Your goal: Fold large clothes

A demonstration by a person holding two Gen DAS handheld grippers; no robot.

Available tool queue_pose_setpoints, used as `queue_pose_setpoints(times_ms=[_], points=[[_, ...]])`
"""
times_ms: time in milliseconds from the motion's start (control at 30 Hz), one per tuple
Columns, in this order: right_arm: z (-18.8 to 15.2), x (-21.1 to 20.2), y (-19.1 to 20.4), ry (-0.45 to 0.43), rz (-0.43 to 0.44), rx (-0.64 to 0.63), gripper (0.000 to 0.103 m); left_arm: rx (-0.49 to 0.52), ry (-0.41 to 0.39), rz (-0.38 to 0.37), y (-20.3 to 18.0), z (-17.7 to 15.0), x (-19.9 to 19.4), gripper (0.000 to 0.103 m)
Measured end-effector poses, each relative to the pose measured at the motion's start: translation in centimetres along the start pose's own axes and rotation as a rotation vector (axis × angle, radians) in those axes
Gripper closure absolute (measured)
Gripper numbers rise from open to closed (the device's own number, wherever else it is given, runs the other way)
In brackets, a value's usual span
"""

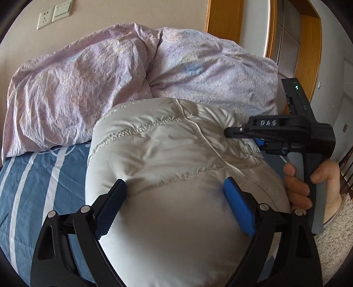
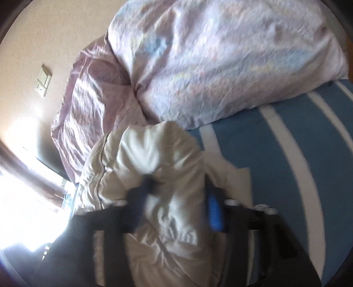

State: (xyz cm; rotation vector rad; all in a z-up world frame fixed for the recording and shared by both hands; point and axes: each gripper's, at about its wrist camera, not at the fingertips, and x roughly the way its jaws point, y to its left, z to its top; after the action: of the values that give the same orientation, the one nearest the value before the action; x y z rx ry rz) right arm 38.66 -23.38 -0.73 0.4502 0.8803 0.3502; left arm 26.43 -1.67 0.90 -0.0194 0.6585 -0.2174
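A puffy cream-white down jacket (image 1: 172, 154) lies bunched on the blue striped bed sheet (image 1: 33, 176). My left gripper (image 1: 176, 187) has its blue pads wide apart, pressed around a thick fold of the jacket. My right gripper (image 1: 229, 132) shows at the right of the left wrist view, held by a hand (image 1: 308, 183), its fingers against the jacket's far side. In the blurred right wrist view the jacket (image 2: 154, 154) fills the gap between the right gripper's (image 2: 178, 189) fingers, which sit spread around a bulky fold.
A crumpled pink-lilac duvet (image 1: 110, 72) is heaped behind the jacket, also in the right wrist view (image 2: 209, 61). The striped sheet (image 2: 286, 165) extends to the right. A wall with socket and switch (image 1: 55, 15) and a wooden door frame (image 1: 308, 55) stand behind.
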Motion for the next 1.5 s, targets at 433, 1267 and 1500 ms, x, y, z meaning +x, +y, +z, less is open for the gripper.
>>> queue_pose_setpoints(times_ms=[433,1267,1500], points=[[-0.8,3.6,-2.6,0.034,-0.072,0.052,0.076,0.038,-0.006,0.013,-2.0,-0.5,2.1,0.008],[-7.6,-1.3,1.3,-0.027,-0.126,-0.276,0.065,0.109,0.008,0.040,-3.3,-0.9,4.0,0.003],[-7.8,-0.2,1.2,-0.017,-0.154,-0.307,0.065,0.069,-0.004,-0.011,-1.8,-0.1,-0.5,0.003]])
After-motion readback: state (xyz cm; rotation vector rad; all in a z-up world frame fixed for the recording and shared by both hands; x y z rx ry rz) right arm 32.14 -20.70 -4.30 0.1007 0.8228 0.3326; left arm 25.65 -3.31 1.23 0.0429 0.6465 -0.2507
